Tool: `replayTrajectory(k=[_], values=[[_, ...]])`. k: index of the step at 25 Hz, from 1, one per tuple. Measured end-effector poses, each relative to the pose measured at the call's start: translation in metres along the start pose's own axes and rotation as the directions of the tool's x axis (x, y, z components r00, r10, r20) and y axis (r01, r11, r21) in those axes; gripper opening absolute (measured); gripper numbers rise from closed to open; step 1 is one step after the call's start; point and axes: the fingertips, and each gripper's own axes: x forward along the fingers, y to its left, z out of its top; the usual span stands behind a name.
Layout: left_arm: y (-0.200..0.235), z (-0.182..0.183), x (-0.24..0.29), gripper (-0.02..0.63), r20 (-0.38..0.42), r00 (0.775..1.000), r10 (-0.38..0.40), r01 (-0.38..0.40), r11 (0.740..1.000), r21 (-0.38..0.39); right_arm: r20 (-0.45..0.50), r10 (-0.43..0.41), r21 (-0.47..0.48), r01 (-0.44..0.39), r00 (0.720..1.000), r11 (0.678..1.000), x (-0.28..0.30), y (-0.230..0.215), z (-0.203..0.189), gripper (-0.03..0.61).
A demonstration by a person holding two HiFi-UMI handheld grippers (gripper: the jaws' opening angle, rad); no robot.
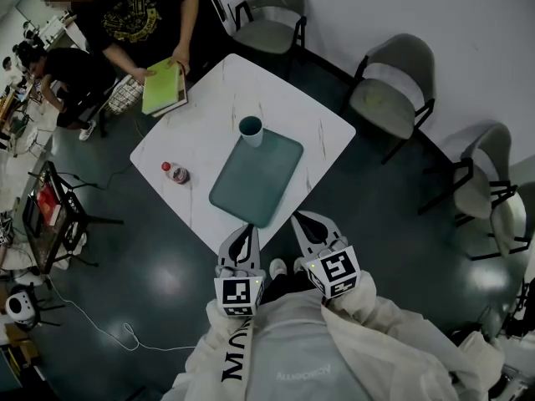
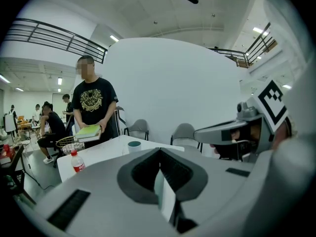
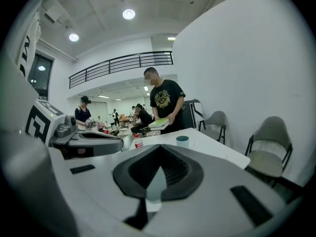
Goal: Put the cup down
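Observation:
A teal cup stands upright on the white table, at the far edge of a teal tray. The cup shows small in the left gripper view, and the same cup in the right gripper view, free of both grippers. My left gripper hangs shut and empty just off the table's near corner. My right gripper is beside it, also shut with nothing between its jaws. Each gripper view shows the jaws meeting at a point, left gripper and right gripper.
A red-capped bottle lies left of the tray. A person at the table's far side holds a green book over its corner. Grey chairs ring the table on the right and at the back. Other people sit far left.

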Motion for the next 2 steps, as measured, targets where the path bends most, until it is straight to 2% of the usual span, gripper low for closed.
replayTrajectory(k=[2], values=[[-0.0012,-0.0016,-0.0006,0.011,-0.004,1.0,-0.001,0.001,1.0,-0.001,-0.001,0.001,0.002,-0.001,1.0,1.0,-0.001,0.0003,-0.0012,0.006]])
